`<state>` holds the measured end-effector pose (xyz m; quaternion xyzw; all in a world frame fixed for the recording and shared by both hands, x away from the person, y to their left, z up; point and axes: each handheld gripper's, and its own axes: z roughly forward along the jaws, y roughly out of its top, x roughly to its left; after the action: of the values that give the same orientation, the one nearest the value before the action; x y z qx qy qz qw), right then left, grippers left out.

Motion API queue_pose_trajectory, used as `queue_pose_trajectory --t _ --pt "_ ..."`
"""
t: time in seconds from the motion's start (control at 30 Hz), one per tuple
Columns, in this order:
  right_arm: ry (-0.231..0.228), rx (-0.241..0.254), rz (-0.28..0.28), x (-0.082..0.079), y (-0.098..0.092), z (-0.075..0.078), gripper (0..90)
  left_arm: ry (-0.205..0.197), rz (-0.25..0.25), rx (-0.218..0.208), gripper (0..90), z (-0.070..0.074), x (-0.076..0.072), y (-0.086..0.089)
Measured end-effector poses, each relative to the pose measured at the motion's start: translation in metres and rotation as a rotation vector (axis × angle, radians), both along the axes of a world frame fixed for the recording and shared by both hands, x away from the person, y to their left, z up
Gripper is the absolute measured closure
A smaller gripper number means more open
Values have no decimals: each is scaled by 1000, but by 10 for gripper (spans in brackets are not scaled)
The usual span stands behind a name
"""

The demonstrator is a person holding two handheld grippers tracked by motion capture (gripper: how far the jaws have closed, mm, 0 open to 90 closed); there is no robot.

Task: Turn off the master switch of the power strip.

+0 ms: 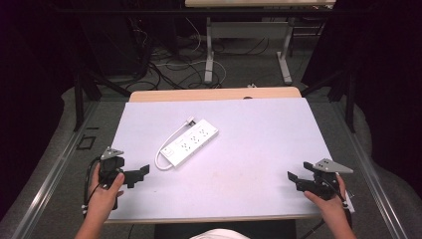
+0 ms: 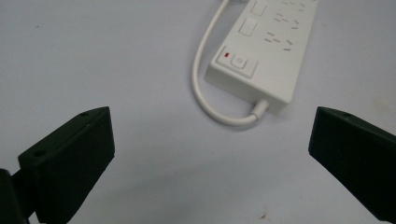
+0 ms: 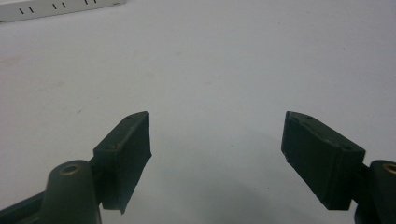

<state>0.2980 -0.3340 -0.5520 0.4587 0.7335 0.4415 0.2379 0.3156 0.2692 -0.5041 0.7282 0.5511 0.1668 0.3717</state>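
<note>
A white power strip (image 1: 190,141) lies at an angle near the middle of the white table top (image 1: 259,144), its white cord (image 1: 166,144) looped along its left side and ending in a plug (image 1: 189,120) at the far end. In the left gripper view the strip (image 2: 261,51) shows a red light and a switch, with the cord (image 2: 201,88) curving around its near corner. My left gripper (image 1: 139,175) rests at the table's near left, open and holding nothing, aimed toward the strip. My right gripper (image 1: 293,180) sits at the near right, open, with bare table between its jaws.
Beyond the table's far wooden edge (image 1: 214,93) stand the legs of another desk (image 1: 209,59) among loose cables on the floor. Metal rails (image 1: 54,169) run along both sides of the table. Dark curtains close in the left and right.
</note>
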Motion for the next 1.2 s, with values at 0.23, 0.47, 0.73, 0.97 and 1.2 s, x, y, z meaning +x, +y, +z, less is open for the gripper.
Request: queue_pose_trajectory --t 0.23,0.47,0.73,0.97,1.2 --pt "14 2 -4 -1 0 0 233 -6 42 -16 3 -15 -4 11" --pt "11 4 -4 0 0 -1 233 -10 92 -34 3 -25 -6 23" --pt "10 3 -7 0 0 -2 233 -2 122 -25 3 -39 -8 33" --pt "9 1 -7 0 0 -2 233 15 134 -7 4 -49 -9 36" --pt "8 -1 -6 1 -1 -2 233 10 123 -16 6 -53 -8 33"
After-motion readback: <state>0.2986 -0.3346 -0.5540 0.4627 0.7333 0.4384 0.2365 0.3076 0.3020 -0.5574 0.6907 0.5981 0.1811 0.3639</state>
